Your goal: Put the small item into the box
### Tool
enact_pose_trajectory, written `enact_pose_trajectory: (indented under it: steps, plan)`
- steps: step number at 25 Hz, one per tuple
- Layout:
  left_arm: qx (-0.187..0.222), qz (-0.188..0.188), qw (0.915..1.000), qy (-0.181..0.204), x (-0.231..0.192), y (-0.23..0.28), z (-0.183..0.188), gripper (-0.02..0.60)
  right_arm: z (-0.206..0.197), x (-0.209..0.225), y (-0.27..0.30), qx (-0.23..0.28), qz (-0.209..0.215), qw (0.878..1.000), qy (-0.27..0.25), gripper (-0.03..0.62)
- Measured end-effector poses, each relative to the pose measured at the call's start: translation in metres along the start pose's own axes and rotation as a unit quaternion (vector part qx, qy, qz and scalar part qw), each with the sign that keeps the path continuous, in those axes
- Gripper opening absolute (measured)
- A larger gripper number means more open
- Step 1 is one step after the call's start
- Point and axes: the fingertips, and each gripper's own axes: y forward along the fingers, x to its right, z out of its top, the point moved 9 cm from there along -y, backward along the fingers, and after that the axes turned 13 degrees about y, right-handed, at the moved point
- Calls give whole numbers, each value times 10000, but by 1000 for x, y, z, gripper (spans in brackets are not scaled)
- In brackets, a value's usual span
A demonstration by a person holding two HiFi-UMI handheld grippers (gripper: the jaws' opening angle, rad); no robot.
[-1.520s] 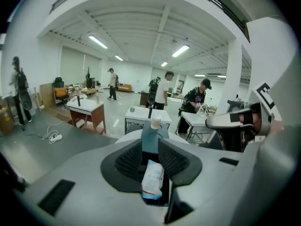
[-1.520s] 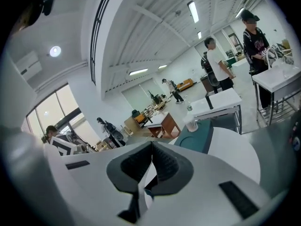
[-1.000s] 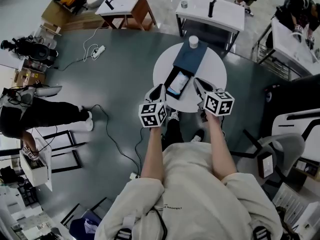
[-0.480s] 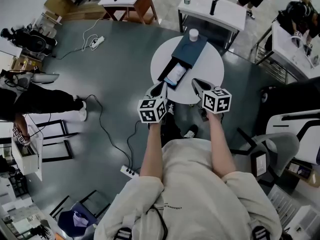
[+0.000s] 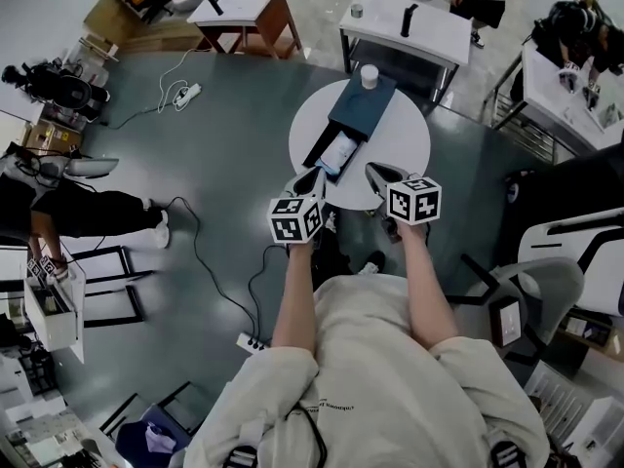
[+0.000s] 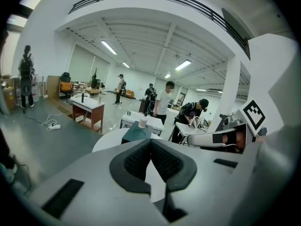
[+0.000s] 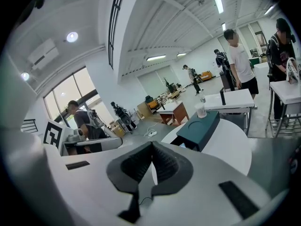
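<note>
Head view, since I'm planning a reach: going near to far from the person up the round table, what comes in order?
Left tongs and right tongs side by side, both shut and empty → open drawer → dark box → white cup.

One round white worktop (image 5: 405,146), one dark blue rectangular box (image 5: 363,110), one small white cup (image 5: 369,74), and two tools: left tool (image 5: 314,175), right tool (image 5: 372,171).
</note>
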Motion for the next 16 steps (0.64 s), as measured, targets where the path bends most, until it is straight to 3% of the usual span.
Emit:
enact_pose_trajectory:
  steps: [16]
  plan:
    - [-203,-166,9995,178,7,1,1,21,-6,-3,-2,-162,28,9998,-74,32]
